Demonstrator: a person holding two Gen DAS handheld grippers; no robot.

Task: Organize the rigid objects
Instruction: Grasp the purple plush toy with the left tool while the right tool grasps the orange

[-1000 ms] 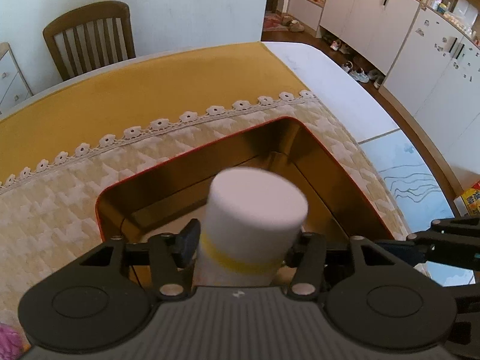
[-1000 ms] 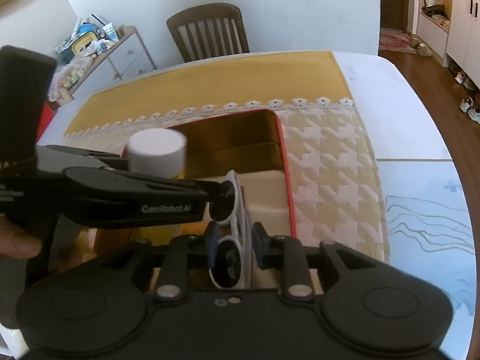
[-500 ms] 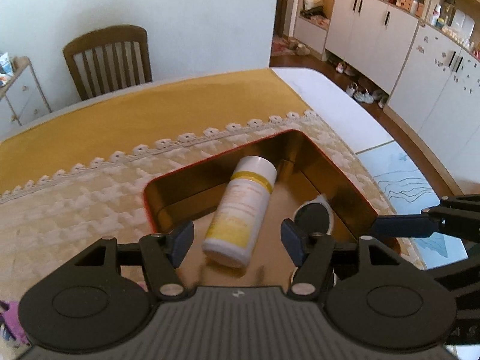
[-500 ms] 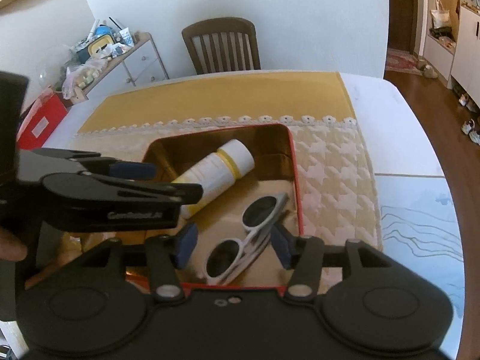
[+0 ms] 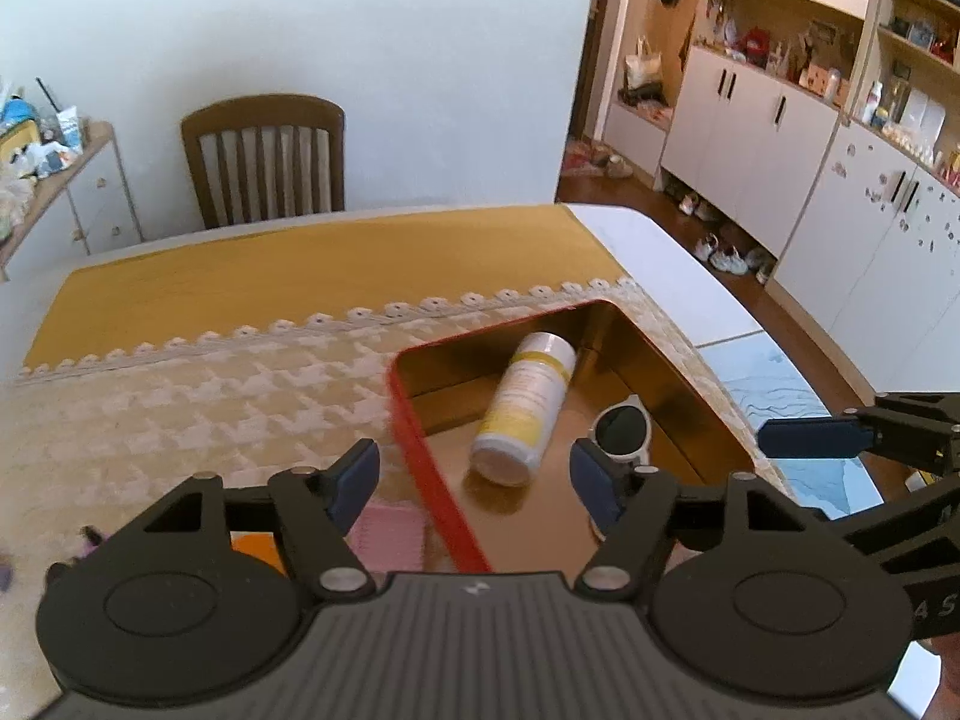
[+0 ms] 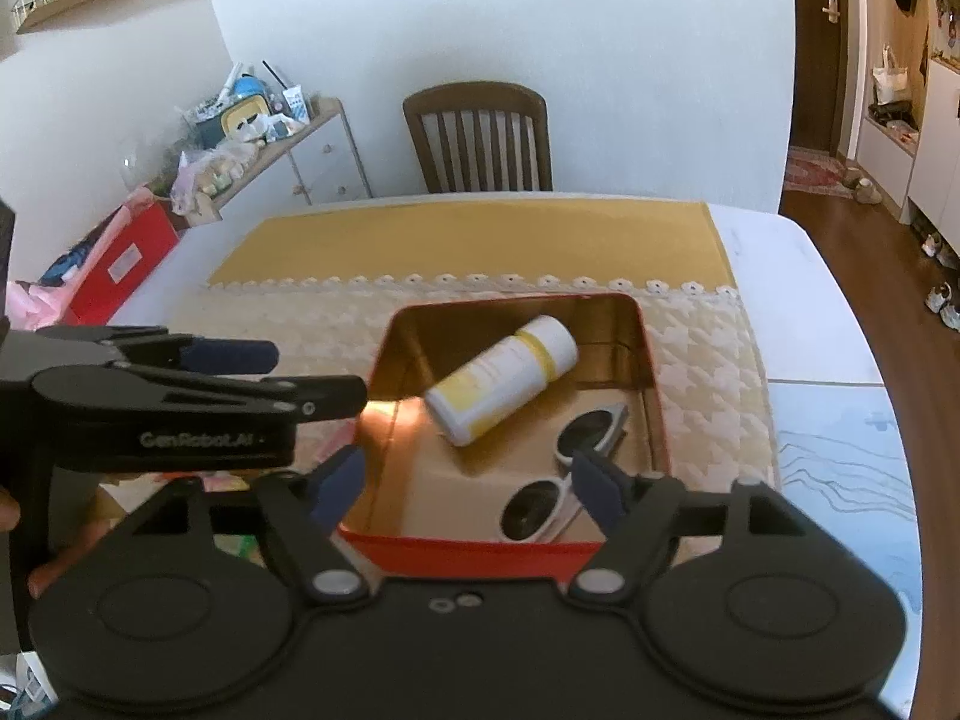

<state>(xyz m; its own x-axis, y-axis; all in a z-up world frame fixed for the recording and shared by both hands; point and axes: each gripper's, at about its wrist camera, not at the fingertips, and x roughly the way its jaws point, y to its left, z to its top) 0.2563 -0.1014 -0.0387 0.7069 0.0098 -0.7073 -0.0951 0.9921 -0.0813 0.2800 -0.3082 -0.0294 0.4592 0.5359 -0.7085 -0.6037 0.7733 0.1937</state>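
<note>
1. Left gripper (image 5: 474, 483): spread wide, nothing between the blue pads, hanging above the near left rim of the red tin (image 5: 420, 450). Seen from the right wrist camera as a black body with lettering on its side, off to the left of the tin and clear of its opening.

2. Right gripper (image 6: 465, 489): equally wide apart, equally bare, poised over the near wall of the tin. Well above the contents, touching nothing.

3. White bottle (image 6: 501, 384) with yellow band: lying on its side inside the tin, cap toward the far right corner, base toward the near left. Laid flat most likely because the walls are low and an upright bottle would tip or stick out above the rim.

4. White sunglasses (image 6: 564, 480): flat on the tin floor along the right wall, dark lenses up, just beside the bottle; whether touching it cannot be told. Placed lengthwise, probably to use the strip of floor left free by the diagonal bottle.

5. Tin itself: sitting on the pale quilted cloth (image 5: 180, 396), open side up, gold interior catching light.

6. Pink item (image 5: 387, 531) and orange patch (image 5: 258, 546): on the cloth just left of the tin, under the left gripper, too hidden to name. Possibly next for sorting.

7. Judgement: two pieces stowed; both tools free to fetch more.
</note>
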